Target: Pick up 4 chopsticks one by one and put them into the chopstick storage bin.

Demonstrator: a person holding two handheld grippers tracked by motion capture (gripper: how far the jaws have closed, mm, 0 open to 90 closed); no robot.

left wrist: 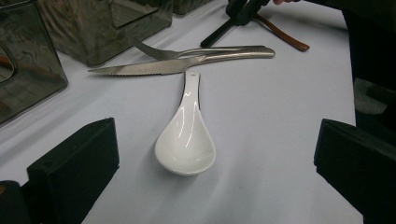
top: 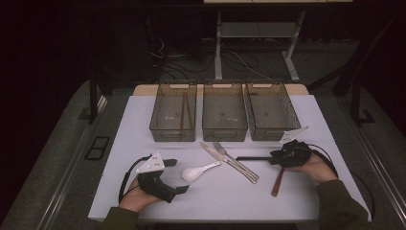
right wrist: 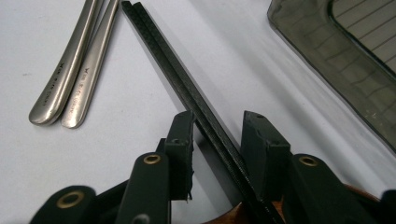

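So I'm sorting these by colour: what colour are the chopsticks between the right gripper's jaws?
Black chopsticks, clearest in the right gripper view.

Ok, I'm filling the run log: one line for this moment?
right gripper open astride black chopsticks | left gripper open, facing white spoon | table

Glossy white ceramic-looking spoon [left wrist: 186, 144]; brushed metal knife [left wrist: 154, 68] — matt black chopsticks [right wrist: 187, 88]

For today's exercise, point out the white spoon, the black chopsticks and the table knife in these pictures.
white spoon [left wrist: 186, 144]: left gripper view, on the inside of its bowl.
black chopsticks [right wrist: 187, 88]: right gripper view, on the paired shafts ahead of the gripper.
table knife [left wrist: 140, 69]: left gripper view, on the serrated blade.
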